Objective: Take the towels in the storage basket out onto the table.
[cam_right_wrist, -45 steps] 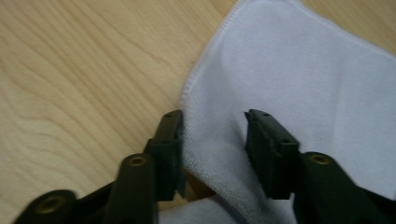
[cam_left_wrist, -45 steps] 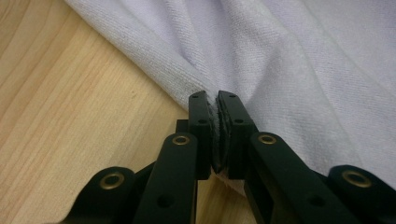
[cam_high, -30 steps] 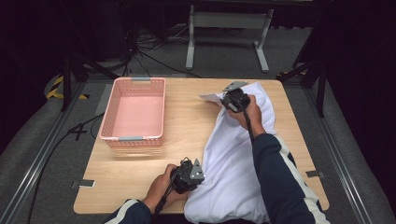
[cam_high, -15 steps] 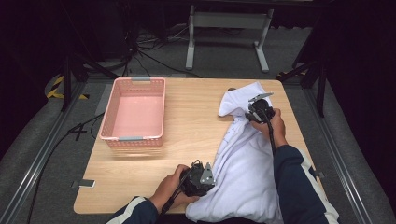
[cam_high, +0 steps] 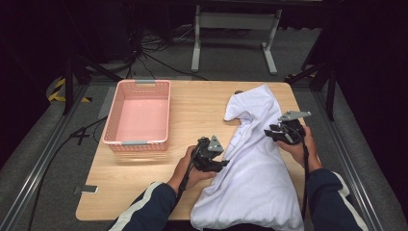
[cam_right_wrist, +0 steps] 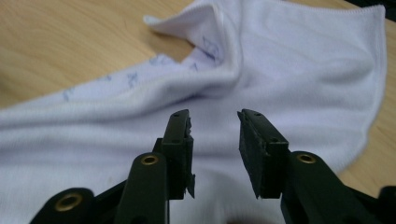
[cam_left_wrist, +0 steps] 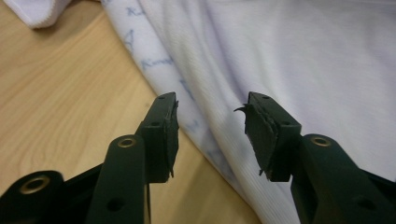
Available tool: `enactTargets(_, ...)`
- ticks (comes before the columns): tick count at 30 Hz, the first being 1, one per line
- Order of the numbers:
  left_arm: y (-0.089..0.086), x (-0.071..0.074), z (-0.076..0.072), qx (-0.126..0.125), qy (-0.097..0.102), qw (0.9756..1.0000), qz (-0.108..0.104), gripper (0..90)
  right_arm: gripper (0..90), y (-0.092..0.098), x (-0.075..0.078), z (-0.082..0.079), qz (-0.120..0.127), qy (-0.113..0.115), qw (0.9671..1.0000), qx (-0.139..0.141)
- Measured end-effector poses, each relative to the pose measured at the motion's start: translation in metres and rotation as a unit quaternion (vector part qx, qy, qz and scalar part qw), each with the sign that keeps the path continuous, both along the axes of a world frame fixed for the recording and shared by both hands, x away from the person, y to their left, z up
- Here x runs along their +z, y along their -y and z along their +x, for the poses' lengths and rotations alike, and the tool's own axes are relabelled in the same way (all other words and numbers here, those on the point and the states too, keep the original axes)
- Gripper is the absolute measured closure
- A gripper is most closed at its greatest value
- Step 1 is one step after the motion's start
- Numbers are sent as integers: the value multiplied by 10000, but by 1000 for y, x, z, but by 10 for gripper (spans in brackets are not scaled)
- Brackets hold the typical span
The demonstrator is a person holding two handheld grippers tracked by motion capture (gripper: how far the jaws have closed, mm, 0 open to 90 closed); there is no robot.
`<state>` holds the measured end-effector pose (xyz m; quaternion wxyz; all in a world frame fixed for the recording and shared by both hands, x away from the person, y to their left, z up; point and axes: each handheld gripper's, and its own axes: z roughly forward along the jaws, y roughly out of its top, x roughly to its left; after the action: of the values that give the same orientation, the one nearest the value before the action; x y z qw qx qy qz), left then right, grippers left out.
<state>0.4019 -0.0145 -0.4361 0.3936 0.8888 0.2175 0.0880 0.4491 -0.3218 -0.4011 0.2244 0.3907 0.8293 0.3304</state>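
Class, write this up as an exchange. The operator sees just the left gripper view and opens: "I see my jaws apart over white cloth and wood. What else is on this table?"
Observer: A pink basket sits on the table's left part, apart from the white cloth.
Operator: Where is the other gripper?
Observer: The right gripper is at the cloth's right side, about halfway up it; its jaws have just been opening and stand apart with nothing between them.
Operator: Does the cloth lie flat?
Observer: No. In the right gripper view its far corner is folded over, and in the high view its near end hangs off the table's front edge.
Operator: And my own gripper?
Observer: The left gripper sits at the cloth's left edge, jaws just opened, gripping nothing.
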Motion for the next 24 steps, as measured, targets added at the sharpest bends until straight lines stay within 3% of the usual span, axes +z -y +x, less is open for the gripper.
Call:
enactTargets(3, 11, -3, 14, 103, -75, 9999, 43, 579, 664, 11, -8, -17, -6, -136, 9998, 128)
enactTargets(5, 15, -6, 22, 77, -232, 9997, -13, 591, 640, 15, -17, -24, 32, -249, 9996, 107)
enactTargets(7, 21, -9, 28, 60, -229, 9996, 137, 620, 620, 16, -27, -28, -27, -392, 9991, 125)
enactTargets(8, 23, -11, 30, 1, -286, 9996, 88, 652, 615, 15, -32, -29, -153, -421, 9990, 91)
enactTargets(10, 26, -13, 32, -87, -245, 9991, 346, 737, 613, 15, -38, -30, -258, -485, 9985, 19)
enactTargets(11, 26, -13, 32, -87, -245, 9991, 346, 795, 618, 15, -40, -31, -296, -520, 9982, -33)
enactTargets(12, 27, -15, 33, -113, -294, 9987, 405, 795, 618, 15, -40, -31, -296, -520, 9982, -33)
enactTargets(14, 23, -16, 34, -7, -327, 9985, 441, 861, 636, 17, -45, -33, -432, -552, 9975, -112)
enactTargets(17, 11, -14, 34, 312, -231, 9985, 388, 867, 648, 24, -45, -38, -323, -617, 9970, -323)
enactTargets(18, 1, -13, 32, 510, -227, 9977, 378, 867, 648, 25, -44, -39, -338, -621, 9968, -382)
enactTargets(24, -27, -13, 25, 959, -240, 9939, 484, 868, 634, 38, -41, -51, -576, -669, 9934, -736)
